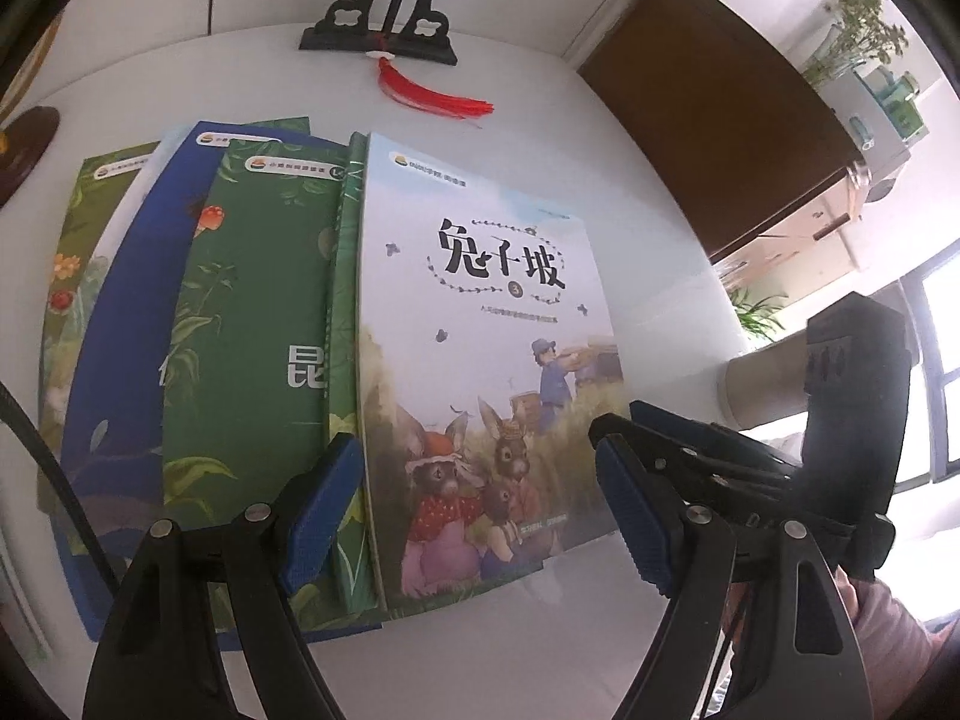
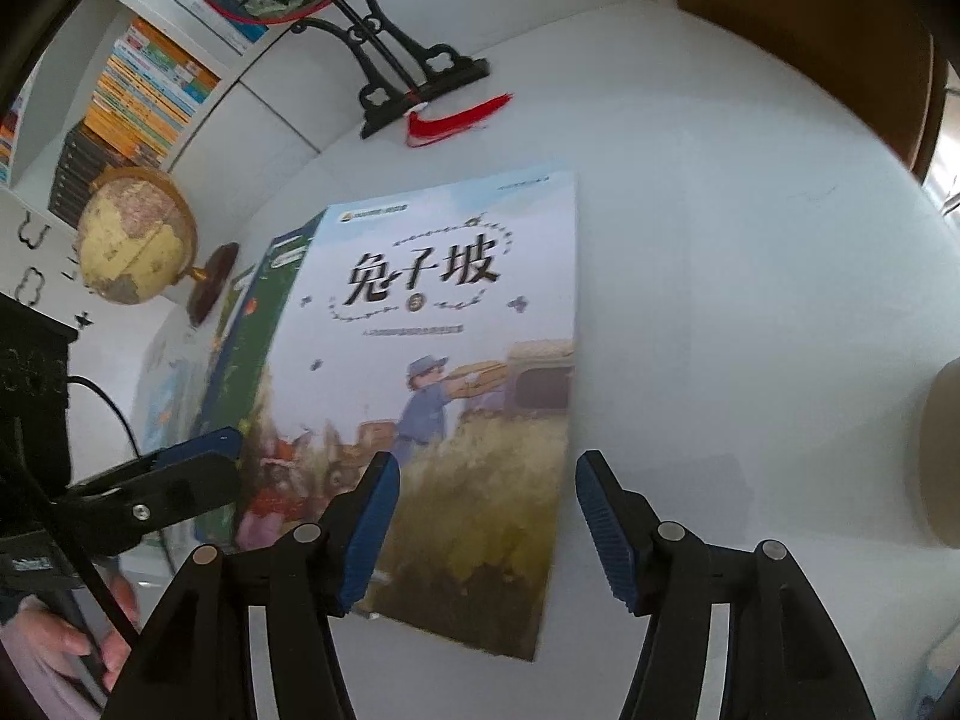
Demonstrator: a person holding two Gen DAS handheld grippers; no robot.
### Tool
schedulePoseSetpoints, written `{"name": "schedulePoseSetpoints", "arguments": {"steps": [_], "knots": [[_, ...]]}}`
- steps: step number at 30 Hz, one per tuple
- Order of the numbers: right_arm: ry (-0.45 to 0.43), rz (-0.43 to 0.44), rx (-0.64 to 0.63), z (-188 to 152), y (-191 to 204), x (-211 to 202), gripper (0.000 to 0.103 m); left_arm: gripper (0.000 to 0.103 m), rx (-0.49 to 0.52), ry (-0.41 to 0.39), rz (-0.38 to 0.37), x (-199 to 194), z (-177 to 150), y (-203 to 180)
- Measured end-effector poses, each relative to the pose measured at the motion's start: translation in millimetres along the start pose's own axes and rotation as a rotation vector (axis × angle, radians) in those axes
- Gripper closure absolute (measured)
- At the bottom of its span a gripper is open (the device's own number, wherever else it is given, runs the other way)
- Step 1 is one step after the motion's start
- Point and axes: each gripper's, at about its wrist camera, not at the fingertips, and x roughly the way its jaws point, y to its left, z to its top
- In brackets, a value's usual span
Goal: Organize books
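Observation:
Several thin picture books lie fanned out on a white table [image 1: 540, 96]. The top one is a pale rabbit-story book [image 1: 480, 330], also in the right wrist view [image 2: 456, 372]. Under it to the left lie a green book [image 1: 258, 324], a blue book [image 1: 126, 324] and another green one [image 1: 72, 252]. My left gripper [image 1: 480, 510] is open, its jaws either side of the top book's near end. My right gripper [image 2: 486, 528] is open over the book's near right edge; in the left wrist view it shows at the right [image 1: 678, 450].
A black fan stand [image 1: 384, 24] with a red tassel [image 1: 438, 96] stands at the table's back. A globe [image 2: 135, 240] stands back left, with bookshelves [image 2: 144, 96] behind. A brown cabinet [image 1: 720, 120] is beyond the table's right edge. A beige cylinder [image 2: 942, 450] sits at the right.

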Motion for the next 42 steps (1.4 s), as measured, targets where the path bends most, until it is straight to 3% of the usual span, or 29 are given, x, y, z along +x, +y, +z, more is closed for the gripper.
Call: {"name": "schedulePoseSetpoints", "arguments": {"steps": [5, 7, 15, 23, 28, 31, 32, 33, 34, 37, 40, 42], "knots": [[-0.012, -0.015, -0.013, -5.9, 8.3, 0.1, 0.04, 0.024, 0.012, -0.028, 0.068, 1.3, -1.4, -6.1], [-0.006, -0.013, -0.024, -9.3, 9.8, -0.6, 0.04, 0.02, 0.032, -0.025, 0.073, 3.1, -2.0, -8.9], [0.022, -0.022, -0.016, -21.8, 10.5, -5.5, 0.038, 0.018, 0.046, 0.034, 0.075, 4.3, -16.3, -15.8], [0.08, 0.012, -0.076, -53.2, 12.1, -18.4, 0.037, 0.018, -0.06, 0.098, 0.005, -10.5, -53.0, -7.2], [0.033, 0.043, -0.035, -45.7, -0.7, -20.2, 0.037, 0.018, -0.214, 0.076, 0.079, -13.4, -58.0, 16.7], [0.013, 0.07, -0.015, -40.1, -5.1, -18.4, 0.037, 0.018, -0.186, 0.098, 0.097, -6.1, -56.4, 13.1], [0.01, 0.084, -0.019, -39.2, -5.0, -17.0, 0.037, 0.021, -0.167, 0.106, 0.1, -3.8, -57.9, 9.3], [0.007, 0.096, -0.024, -39.4, -4.3, -16.0, 0.036, 0.04, -0.13, 0.113, 0.088, 0.0, -57.6, 2.5], [-0.003, 0.092, -0.026, -40.6, -3.3, -16.0, 0.036, 0.05, -0.107, 0.118, 0.097, 2.3, -60.1, -6.0], [-0.005, 0.056, -0.019, -42.2, 0.2, -17.0, 0.036, 0.051, 0.006, 0.097, 0.202, 2.5, -63.5, -27.4], [0.001, -0.009, -0.044, -44.0, 4.2, -19.7, 0.057, 0.059, 0.052, 0.073, 0.243, -5.8, -66.9, -33.2], [-0.024, -0.003, -0.065, -48.1, 3.9, -28.6, 0.075, 0.068, 0.039, 0.046, 0.233, -18.0, -68.0, -29.2]]}}
